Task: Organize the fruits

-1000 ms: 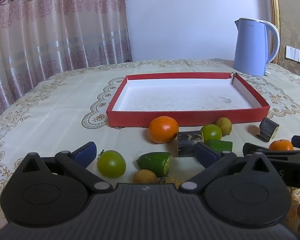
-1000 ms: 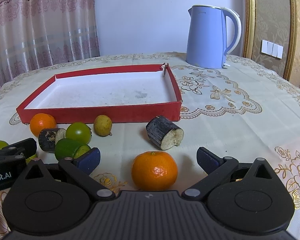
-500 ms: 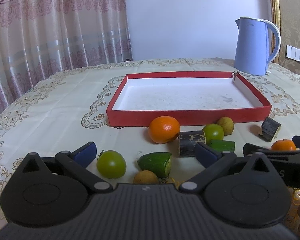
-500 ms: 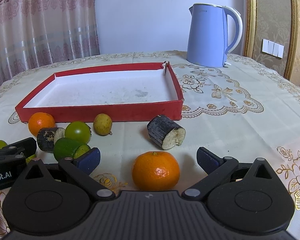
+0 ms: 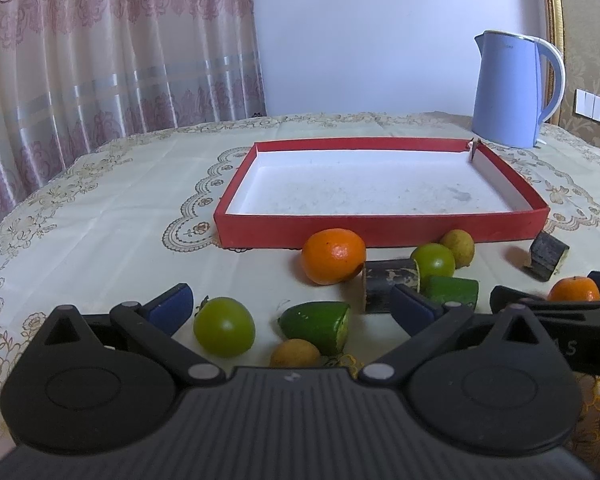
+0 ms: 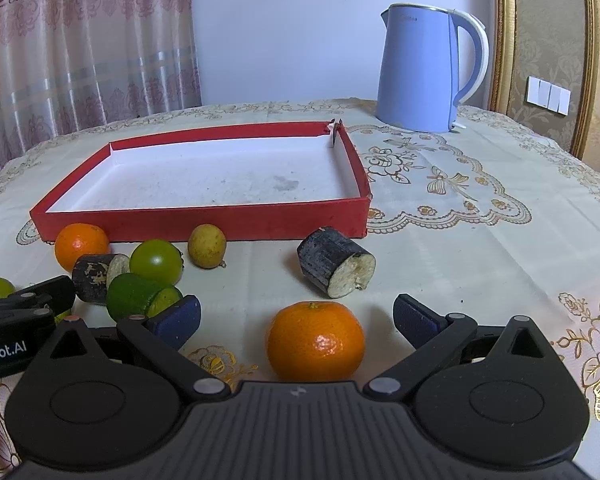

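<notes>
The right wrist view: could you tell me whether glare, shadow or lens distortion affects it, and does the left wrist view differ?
Right wrist view: a small highlight on the near orange, soft shadows, sharp focus, fisheye bending at the edges, dark corners. Left wrist view: equally soft light; the red tray looks bowed.

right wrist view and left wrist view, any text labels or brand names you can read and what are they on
"Robot.AI" in white, its start cut off by the frame edge: on the left gripper's body.
"S", with a faint letter before it that cannot be read: on the right gripper's body.
Faint marking near the top of the blue kettle: too blurred to read.
</notes>
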